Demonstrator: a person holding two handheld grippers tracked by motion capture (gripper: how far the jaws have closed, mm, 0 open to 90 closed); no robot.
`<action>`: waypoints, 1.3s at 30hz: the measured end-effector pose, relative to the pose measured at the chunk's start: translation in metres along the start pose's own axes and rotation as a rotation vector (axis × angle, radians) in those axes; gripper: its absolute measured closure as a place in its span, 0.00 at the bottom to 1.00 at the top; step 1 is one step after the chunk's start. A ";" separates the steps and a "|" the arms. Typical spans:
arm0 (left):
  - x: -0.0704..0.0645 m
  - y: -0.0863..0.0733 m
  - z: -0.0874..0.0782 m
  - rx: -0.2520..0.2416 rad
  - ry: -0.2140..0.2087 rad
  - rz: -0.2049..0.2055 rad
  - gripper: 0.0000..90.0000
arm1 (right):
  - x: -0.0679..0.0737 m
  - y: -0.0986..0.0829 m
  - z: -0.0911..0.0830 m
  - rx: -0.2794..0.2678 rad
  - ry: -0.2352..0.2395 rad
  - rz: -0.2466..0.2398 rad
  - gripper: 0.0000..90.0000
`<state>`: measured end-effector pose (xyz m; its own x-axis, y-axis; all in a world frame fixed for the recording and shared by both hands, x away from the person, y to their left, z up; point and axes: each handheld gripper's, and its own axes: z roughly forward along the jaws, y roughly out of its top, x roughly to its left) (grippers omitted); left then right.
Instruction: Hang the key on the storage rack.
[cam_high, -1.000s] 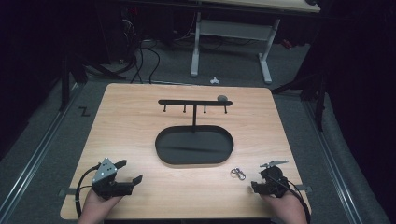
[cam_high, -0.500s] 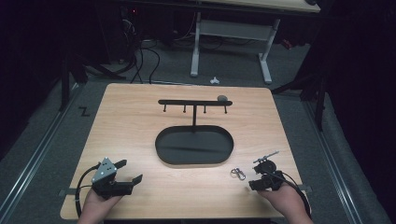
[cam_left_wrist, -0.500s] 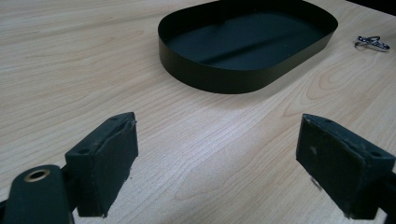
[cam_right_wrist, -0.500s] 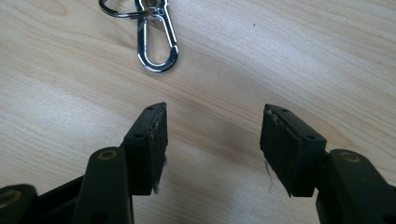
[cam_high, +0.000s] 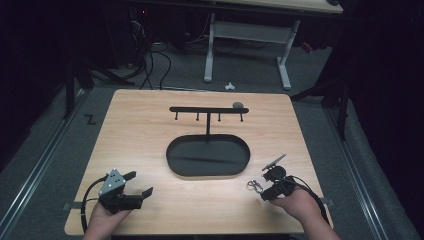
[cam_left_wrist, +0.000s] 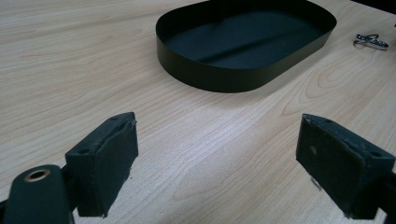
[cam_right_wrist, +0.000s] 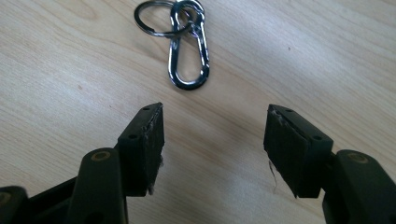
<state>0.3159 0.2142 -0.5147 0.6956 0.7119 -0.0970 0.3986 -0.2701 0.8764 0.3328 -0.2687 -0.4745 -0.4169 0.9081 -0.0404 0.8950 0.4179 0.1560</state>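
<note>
— Beside the tray (cam_high: 207, 172), on its right, what is lying on the surface (cam_high: 150, 125)?

— A metal clip (cam_right_wrist: 189, 60) with a key ring (cam_right_wrist: 156, 18) looped through its top, flat on the wood. From the high view it sits just off the tray's right end, not touching it.

— And the right tongs (cam_right_wrist: 212, 140)?

— Jaws apart, nothing between them, pointed at the clip from just short of it. Through the right gripper view the clip lies ahead of the gap, a little toward the left jaw.

— The left tongs (cam_left_wrist: 217, 158)?

— Also apart and empty, low over the surface, well off to the tray's left and nearer the person.

— So which step is this?

— I judge it the approach to a pickup: the right hand (cam_high: 295, 202) is lining up and the grasp is not yet made. The rack (cam_high: 208, 110) with hooks standing at the tray's far side looks like the likely destination.

— What does the next move call for?

— Easing forward and down so the jaws straddle the clip's long body, then closing. The clip is thin and flat, so the jaws probably need to come right down to the wood or it may slide away.
</note>
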 end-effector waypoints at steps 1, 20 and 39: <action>0.000 0.000 0.000 -0.001 0.000 0.000 0.15 | 0.001 0.002 0.001 0.006 0.000 -0.008 0.43; 0.000 0.000 0.000 -0.002 -0.018 -0.001 0.15 | 0.008 0.040 0.022 0.084 0.024 -0.032 0.50; -0.004 -0.001 0.005 0.029 -0.039 0.016 0.16 | 0.011 0.057 0.022 0.155 0.037 -0.101 0.75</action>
<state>0.3153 0.2081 -0.5169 0.7245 0.6817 -0.1017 0.4040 -0.3005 0.8640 0.3829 -0.2338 -0.4877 -0.5086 0.8609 -0.0109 0.8610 0.5087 -0.0010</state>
